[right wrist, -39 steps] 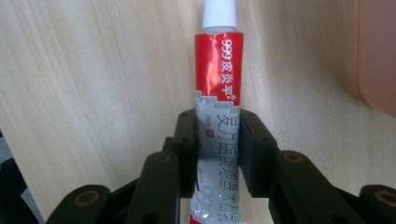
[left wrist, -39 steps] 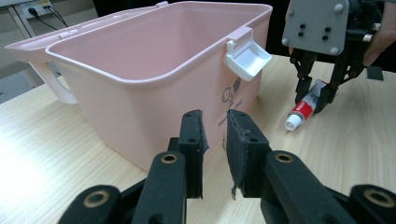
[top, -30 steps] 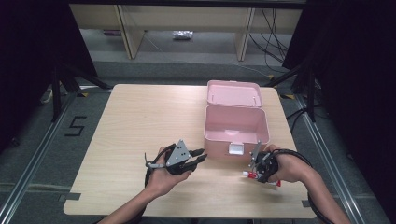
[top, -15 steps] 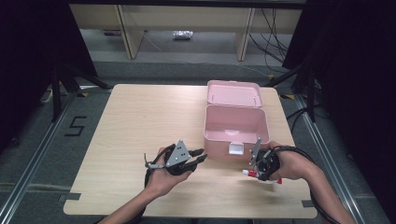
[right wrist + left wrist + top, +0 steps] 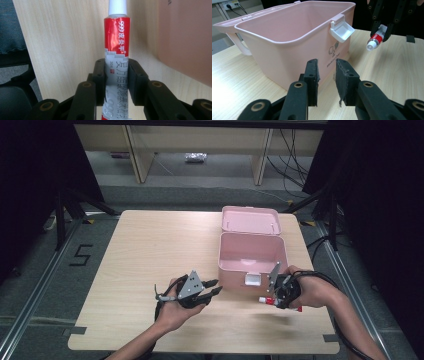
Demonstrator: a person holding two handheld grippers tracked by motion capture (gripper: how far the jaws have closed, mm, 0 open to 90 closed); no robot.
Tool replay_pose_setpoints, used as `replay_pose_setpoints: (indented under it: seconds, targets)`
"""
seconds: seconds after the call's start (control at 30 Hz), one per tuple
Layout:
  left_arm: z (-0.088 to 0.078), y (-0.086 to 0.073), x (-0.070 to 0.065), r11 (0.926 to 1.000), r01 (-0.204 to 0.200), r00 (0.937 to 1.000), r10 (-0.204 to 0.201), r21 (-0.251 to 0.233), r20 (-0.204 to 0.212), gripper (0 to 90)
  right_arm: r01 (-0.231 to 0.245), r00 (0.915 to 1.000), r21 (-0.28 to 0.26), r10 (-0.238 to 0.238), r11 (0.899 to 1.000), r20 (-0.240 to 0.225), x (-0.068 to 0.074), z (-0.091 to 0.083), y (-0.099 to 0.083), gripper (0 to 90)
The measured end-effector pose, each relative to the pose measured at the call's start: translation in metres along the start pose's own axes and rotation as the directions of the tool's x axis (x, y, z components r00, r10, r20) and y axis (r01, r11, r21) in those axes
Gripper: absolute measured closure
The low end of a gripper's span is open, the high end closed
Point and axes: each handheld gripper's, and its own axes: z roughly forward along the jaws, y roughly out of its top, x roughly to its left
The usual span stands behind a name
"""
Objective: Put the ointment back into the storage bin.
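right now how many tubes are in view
1: the red and white tube is clamped in the right tool, beside the open pink box. None seen inside the box.

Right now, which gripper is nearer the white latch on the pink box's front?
Right. The right gripper, shut on the red and white tube, hangs just right of the white latch. The left gripper, jaws apart and holding nothing, sits farther off to the latch's left.

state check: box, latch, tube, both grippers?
pink box: open, empty, lid laid back on the table
white latch: undone, hanging off the front rim
red and white tube: capped, held off the table
right gripper: shut on the tube
left gripper: jaws just been opening, nothing between them
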Motion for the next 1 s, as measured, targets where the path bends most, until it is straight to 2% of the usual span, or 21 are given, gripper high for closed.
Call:
replay_pose_setpoints:
  seconds: [0.03,0.07,0.1,0.13,0.27,0.33,0.37,0.4,0.43,0.47,0.53,0.57,0.6,0.63,0.73,0.83,0.9,0.97,1.0]
  targets:
    - [0.000,0.000,0.000,1.0000,0.000,1.0000,0.000,0.001,0.000,70.5,0.004,1.0000,-0.001,-0.004,1.000,0.001,0.000,-0.001,0.000,71.7]
    - [0.000,0.000,0.000,1.0000,0.003,1.0000,-0.003,-0.004,0.002,70.1,0.040,0.9992,-0.005,-0.040,0.999,0.007,-0.002,-0.002,0.001,71.7]
    - [0.001,0.000,0.001,0.9999,0.003,1.0000,-0.003,-0.010,0.007,69.6,0.045,0.9990,-0.008,-0.045,0.999,0.006,-0.002,-0.002,0.002,71.7]
    - [0.001,0.000,0.000,0.9999,0.004,1.0000,-0.004,-0.010,0.006,69.4,-0.007,1.0000,0.004,0.007,1.000,0.006,0.001,-0.004,0.002,71.7]
    - [0.000,0.000,0.000,1.0000,-0.004,1.0000,0.004,0.004,0.003,68.2,0.053,0.9986,-0.014,-0.053,0.998,0.005,-0.002,-0.005,0.003,71.7]
    - [0.000,-0.001,0.000,1.0000,-0.004,1.0000,0.004,0.004,0.003,67.7,0.022,0.9997,0.000,-0.022,1.000,0.007,-0.001,-0.008,0.003,71.7]
    - [0.001,0.000,0.000,1.0000,-0.003,1.0000,0.003,0.005,0.003,67.4,0.057,0.9983,-0.014,-0.057,0.998,0.005,-0.003,-0.008,0.004,71.7]
    - [0.001,0.000,0.000,1.0000,-0.002,1.0000,0.002,0.004,0.003,67.0,0.010,0.9999,-0.004,-0.010,1.000,0.008,0.000,-0.009,0.003,71.7]
    - [0.001,0.000,0.000,1.0000,-0.002,1.0000,0.002,0.003,0.004,66.4,0.054,0.9985,-0.012,-0.054,0.998,0.004,-0.004,-0.010,0.004,71.7]
    - [0.001,0.000,0.000,1.0000,-0.002,1.0000,0.002,0.003,0.004,65.9,0.039,0.9992,-0.011,-0.039,0.999,0.003,-0.003,-0.011,0.004,71.7]
    - [0.001,0.001,0.000,1.0000,-0.001,1.0000,0.001,0.005,0.002,65.8,0.050,0.9987,-0.013,-0.050,0.999,0.005,-0.004,-0.012,0.004,71.7]
    - [0.001,0.001,0.000,1.0000,-0.001,1.0000,0.001,0.005,0.002,65.8,0.009,1.0000,-0.003,-0.009,1.000,0.002,-0.002,-0.013,0.004,71.7]
    - [0.001,0.001,0.000,1.0000,-0.001,1.0000,0.001,0.005,0.002,65.8,0.053,0.9986,-0.009,-0.053,0.999,0.005,-0.005,-0.014,0.005,71.7]
    - [0.001,0.001,0.000,1.0000,0.000,1.0000,0.000,0.005,0.003,65.8,0.056,0.9984,-0.013,-0.055,0.998,0.008,-0.005,-0.014,0.005,71.7]
    - [0.002,0.001,0.000,1.0000,-0.005,1.0000,0.005,0.007,0.006,65.7,0.013,0.9999,-0.003,-0.013,1.000,0.007,-0.003,-0.018,0.005,71.7]
    - [0.002,0.001,0.000,0.9999,-0.009,0.9999,0.009,0.008,0.006,65.4,0.043,0.9991,-0.006,-0.043,0.999,0.005,-0.005,-0.019,0.006,71.7]
    - [0.002,0.001,0.000,0.9999,-0.007,1.0000,0.007,0.008,0.006,65.2,0.047,0.9989,0.000,-0.047,0.999,0.005,-0.006,-0.021,0.006,71.7]
    - [0.001,0.000,0.000,0.9999,-0.008,1.0000,0.008,0.010,0.006,65.0,0.046,0.9989,-0.002,-0.046,0.999,0.007,-0.006,-0.023,0.007,71.7]
    - [0.001,0.000,0.000,0.9999,-0.008,0.9999,0.008,0.011,0.006,64.9,0.023,0.9997,0.001,-0.023,1.000,0.007,-0.005,-0.024,0.007,71.7]
